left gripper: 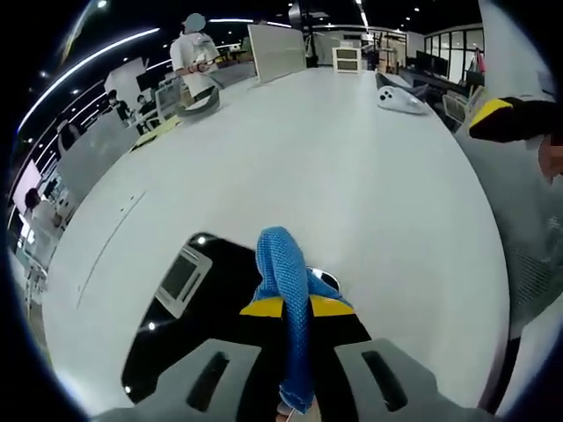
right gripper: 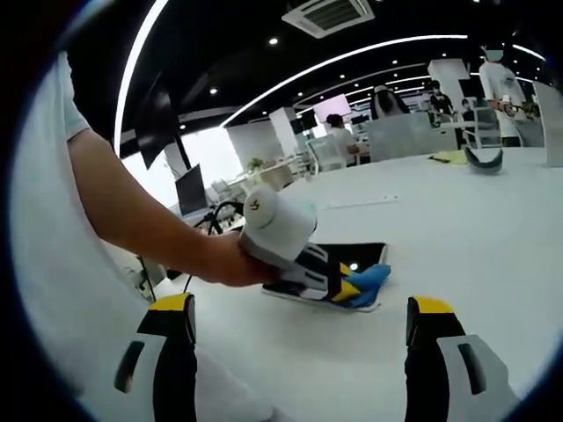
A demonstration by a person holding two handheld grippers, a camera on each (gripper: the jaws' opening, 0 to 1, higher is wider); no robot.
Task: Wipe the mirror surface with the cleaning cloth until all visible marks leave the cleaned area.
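The left gripper view sits right on top of the mirror (left gripper: 176, 308), tilted down along its jaws, with the white table (left gripper: 334, 167) running off toward the far office. The right gripper view hangs further back and low, looking across the table (right gripper: 457, 237) at the left gripper (right gripper: 339, 286) side-on, probably near tabletop height. Both share the mirror (right gripper: 356, 255) and blue cloth (right gripper: 369, 280).

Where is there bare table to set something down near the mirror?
Bare white table spreads beyond the mirror, up to the white device far off. In the right gripper view, bare table lies before the right gripper. Crowded: on the mirror, around the blue cloth in the left gripper.
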